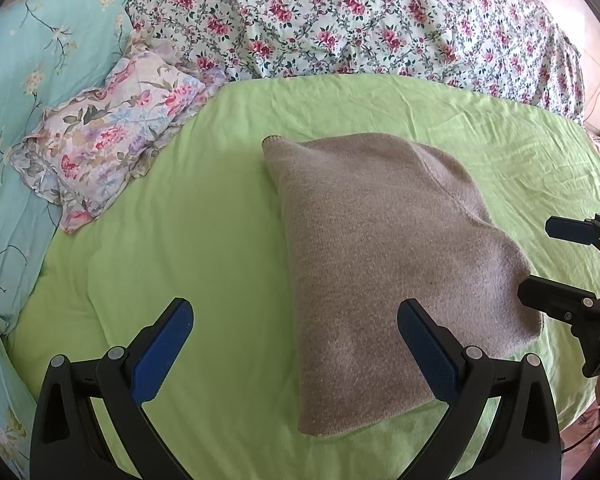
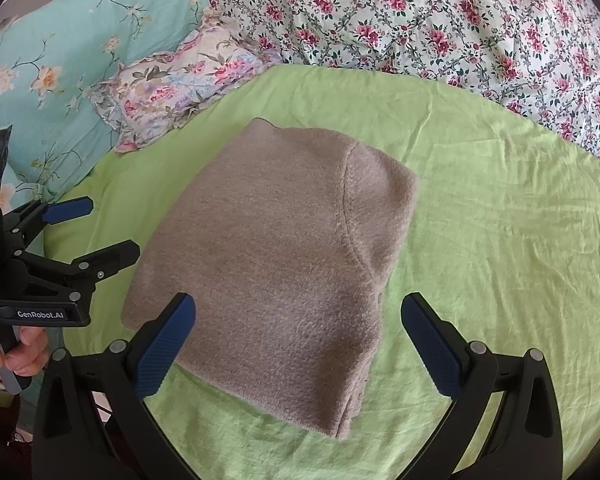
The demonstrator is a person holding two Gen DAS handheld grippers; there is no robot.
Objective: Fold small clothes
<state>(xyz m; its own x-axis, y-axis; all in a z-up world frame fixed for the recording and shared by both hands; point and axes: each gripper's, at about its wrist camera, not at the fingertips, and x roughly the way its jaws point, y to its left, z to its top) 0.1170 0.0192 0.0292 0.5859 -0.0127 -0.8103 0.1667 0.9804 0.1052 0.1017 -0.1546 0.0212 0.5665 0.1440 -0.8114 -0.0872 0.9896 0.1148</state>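
Sweater [image 1: 396, 264], grey knit: folded into compact rectangle on green sheet [image 1: 204, 216], likely finished. Left gripper [image 1: 296, 344] and right gripper [image 2: 298, 344]: 2 claws, both wide open, holding nothing.

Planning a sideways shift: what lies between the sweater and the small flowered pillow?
Only bare green sheet between the sweater and the pillow, seen in both wrist views.
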